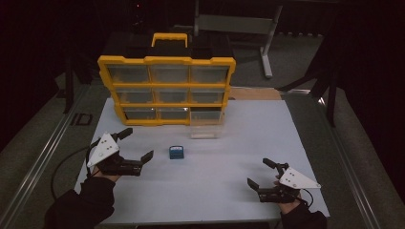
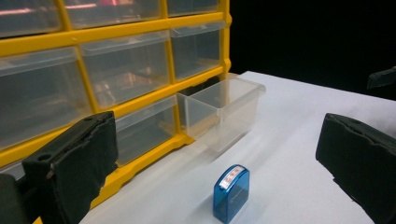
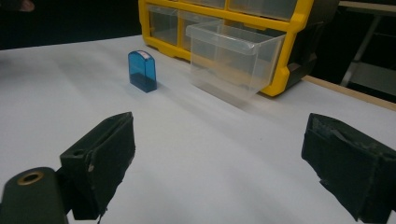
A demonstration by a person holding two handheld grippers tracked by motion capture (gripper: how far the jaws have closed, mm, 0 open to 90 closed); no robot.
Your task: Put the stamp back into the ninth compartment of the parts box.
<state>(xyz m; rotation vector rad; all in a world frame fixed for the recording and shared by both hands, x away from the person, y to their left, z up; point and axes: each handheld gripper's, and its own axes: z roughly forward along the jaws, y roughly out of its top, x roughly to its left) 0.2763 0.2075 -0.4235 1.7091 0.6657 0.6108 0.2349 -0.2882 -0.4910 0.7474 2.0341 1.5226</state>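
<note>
**desk:** what have we got on the table, and which way does the piece lie from you?

**operator:** a small blue stamp [image 1: 176, 152] stands upright on the white table [image 1: 215, 191], in front of a yellow drawer cabinet [image 1: 167, 90]. from my left gripper [image 1: 138, 144] it sits just off to the right and slightly ahead, near but not touching. the left gripper view puts it low between the two jaws, red-and-white label on top [image 2: 231, 192].

**desk:** and the other side?

**operator:** my right gripper [image 1: 260, 172] is well apart from it, down at the near right of the sheet. in the right gripper view the stamp is far off, up and left [image 3: 142, 71]. i judge the left is the nearer hand for any pickup.

**desk:** jaws?

**operator:** both spread wide, nothing between them on either side.

**desk:** how does the piece run?

**operator:** from above, its longer side runs across the table, roughly parallel to the cabinet front. i'd judge a grip across the narrow thickness suits best.

**desk:** the drawers?

**operator:** nine clear ones in three rows. the bottom-right drawer [image 1: 206, 123] is pulled out onto the sheet, still at its slot, and looks empty in both gripper views [image 2: 223, 114]. the others are shut; i can't make out anything in them. the open drawer lies beyond the stamp and to its right, near it.
</note>
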